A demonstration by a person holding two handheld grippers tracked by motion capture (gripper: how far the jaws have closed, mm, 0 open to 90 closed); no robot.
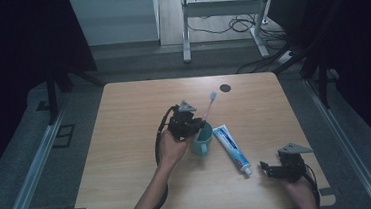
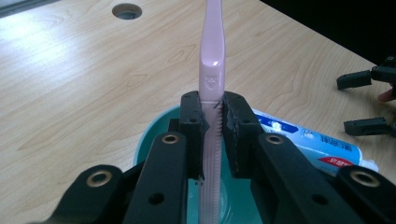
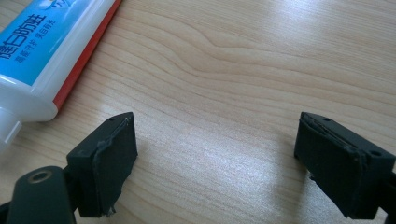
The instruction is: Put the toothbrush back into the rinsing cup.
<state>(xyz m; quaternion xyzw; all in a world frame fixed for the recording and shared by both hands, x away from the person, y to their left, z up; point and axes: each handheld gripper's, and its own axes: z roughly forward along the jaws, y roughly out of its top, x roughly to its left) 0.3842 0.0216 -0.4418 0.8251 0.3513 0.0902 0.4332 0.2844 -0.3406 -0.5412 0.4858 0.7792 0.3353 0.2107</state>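
Toothbrush (image 2: 212, 70) clamped in left claw (image 2: 214, 126)

toothbrush (image 2: 212, 70) head cut off at top edge, handle end hidden between fingers (image 2: 191, 126)

Around the teal cup (image 1: 202, 139) the room is tight: the toothpaste tube (image 1: 231, 148) lies just beside it on the right, slanting toward the near edge. The pink toothbrush (image 1: 209, 105) slants up over the cup's far side. Left of the cup, the wooden table (image 1: 127, 154) lies bare and wide. Between the tube's cap and the right gripper (image 1: 268, 169) a narrow gap remains.
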